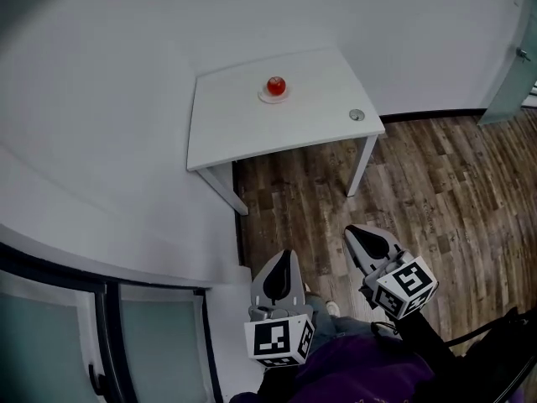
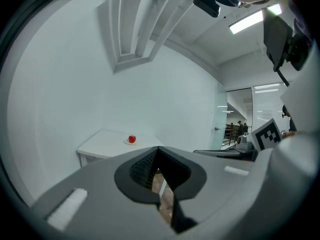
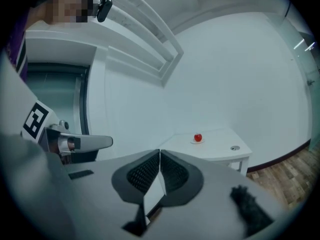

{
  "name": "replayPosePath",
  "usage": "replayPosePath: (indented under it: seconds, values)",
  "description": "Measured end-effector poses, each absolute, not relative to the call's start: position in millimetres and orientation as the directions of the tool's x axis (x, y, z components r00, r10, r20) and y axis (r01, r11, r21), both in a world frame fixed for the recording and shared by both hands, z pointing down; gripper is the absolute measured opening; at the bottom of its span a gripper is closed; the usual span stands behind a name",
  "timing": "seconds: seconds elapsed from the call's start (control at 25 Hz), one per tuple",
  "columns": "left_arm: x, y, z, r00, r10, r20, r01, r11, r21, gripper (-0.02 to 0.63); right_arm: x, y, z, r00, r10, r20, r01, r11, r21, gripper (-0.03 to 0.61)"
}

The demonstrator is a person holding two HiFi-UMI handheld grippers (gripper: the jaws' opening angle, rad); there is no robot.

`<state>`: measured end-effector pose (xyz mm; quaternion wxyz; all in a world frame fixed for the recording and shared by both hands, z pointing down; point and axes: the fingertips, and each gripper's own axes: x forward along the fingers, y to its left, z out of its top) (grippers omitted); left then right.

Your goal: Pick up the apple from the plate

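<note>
A red apple [image 1: 276, 85] sits on a small white plate [image 1: 274, 96] near the back of a white table [image 1: 252, 128], far ahead of both grippers. It shows small in the left gripper view as the apple [image 2: 132, 139] and in the right gripper view as the apple [image 3: 198, 137]. My left gripper [image 1: 283, 257] is low in the head view, over the floor, jaws shut and empty. My right gripper [image 1: 362, 235] is beside it, also shut on nothing. Their tips meet at the left gripper [image 2: 157, 149] and the right gripper [image 3: 159, 153].
A round silver cap [image 1: 357, 115] is set in the table's right front corner. White walls run behind and left of the table. A wood floor [image 1: 436, 191] lies between me and the table. A glass door [image 1: 59, 334] is at the lower left.
</note>
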<state>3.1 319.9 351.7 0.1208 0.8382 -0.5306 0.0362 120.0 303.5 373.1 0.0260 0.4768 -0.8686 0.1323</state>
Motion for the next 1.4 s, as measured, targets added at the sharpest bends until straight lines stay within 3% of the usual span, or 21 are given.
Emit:
replayPosePath:
  seconds: [0.64, 1.4]
  values:
    - [-20.1, 123.3, 349.3, 0.480, -0.867, 0.137, -0.874, -0.458, 0.163, 0.006, 89.9, 107.7, 371.5, -0.523, -0.843, 0.125, -0.839, 0.483, -0.251, 0.012]
    - [-39.4, -7.6, 389.6, 0.496, -0.842, 0.211, -0.863, -0.452, 0.225, 0.006, 72.1, -24.5, 411.1, -0.520, -0.825, 0.221, -0.847, 0.465, -0.256, 0.012]
